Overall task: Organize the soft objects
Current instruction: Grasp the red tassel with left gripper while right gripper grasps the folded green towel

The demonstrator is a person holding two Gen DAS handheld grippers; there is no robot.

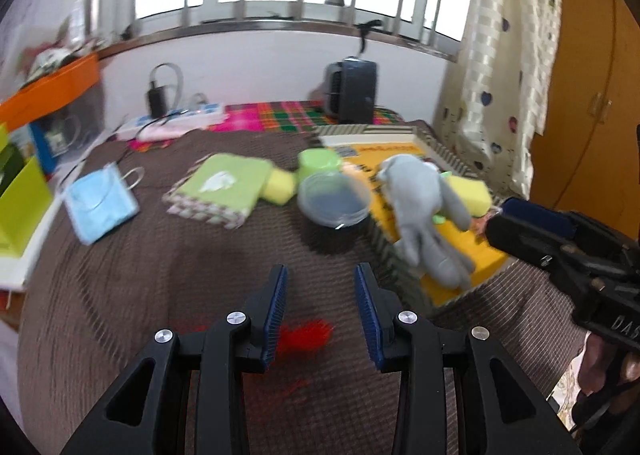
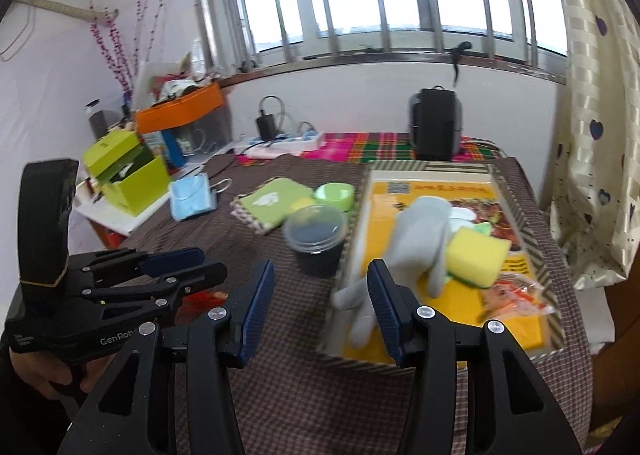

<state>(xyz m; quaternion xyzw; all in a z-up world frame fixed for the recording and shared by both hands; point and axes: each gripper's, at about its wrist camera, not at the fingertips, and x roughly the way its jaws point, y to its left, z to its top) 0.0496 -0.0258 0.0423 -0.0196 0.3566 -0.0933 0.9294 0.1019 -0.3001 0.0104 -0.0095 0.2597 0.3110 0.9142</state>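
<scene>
Both my left gripper [image 1: 321, 287] and right gripper [image 2: 320, 283] hang released, holding nothing. The grey plush [image 2: 404, 239] and yellow sponge [image 2: 476, 255] lie in the tray [image 2: 360, 223]. Reaching for the cloth [image 1: 224, 187], I might knock over the lidded cup [image 1: 334, 203] beside it.

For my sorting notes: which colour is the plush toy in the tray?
Grey; the plush toy shows best in the left wrist view.

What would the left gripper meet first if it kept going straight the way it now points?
Probably the clear-lidded dark container, which sits straight ahead of the open left gripper. Only brown tablecloth lies between; depth is uncertain.
</scene>
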